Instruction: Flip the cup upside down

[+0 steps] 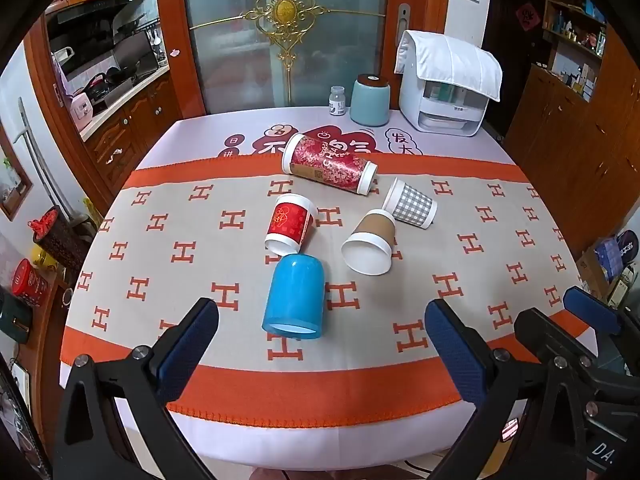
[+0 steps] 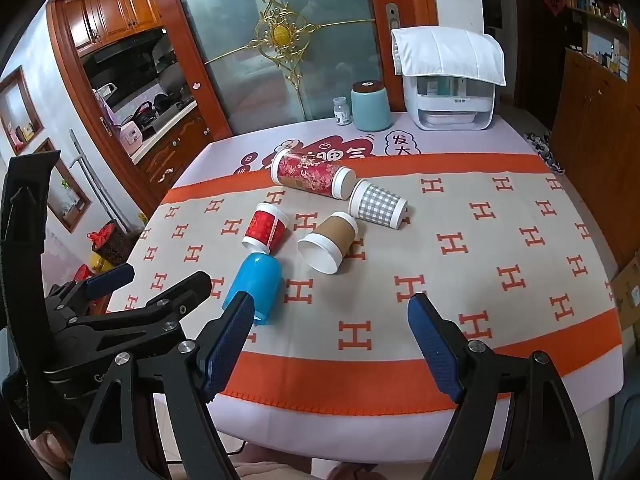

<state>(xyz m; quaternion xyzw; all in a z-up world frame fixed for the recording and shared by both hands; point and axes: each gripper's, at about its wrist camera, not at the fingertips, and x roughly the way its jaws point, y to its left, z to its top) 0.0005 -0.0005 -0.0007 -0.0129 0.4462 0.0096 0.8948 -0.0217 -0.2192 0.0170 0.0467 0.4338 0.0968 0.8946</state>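
Note:
Several cups lie on their sides on the table: a blue cup [image 1: 294,296] [image 2: 254,286] nearest me, a short red cup [image 1: 290,224] [image 2: 266,230], a brown cup [image 1: 370,246] [image 2: 328,244], a grey checked cup [image 1: 410,204] [image 2: 378,204], and a tall red patterned cup [image 1: 330,162] [image 2: 312,174]. My left gripper [image 1: 320,340] is open and empty, just in front of the blue cup. My right gripper [image 2: 332,336] is open and empty, to the right of the blue cup. It also shows in the left wrist view [image 1: 560,332].
The table [image 1: 280,412] has an orange and beige H-pattern cloth. At the far edge stand a small white bottle [image 1: 337,101], a teal canister [image 1: 370,100] and a white appliance [image 1: 446,88] under a cloth. Wooden cabinets flank both sides.

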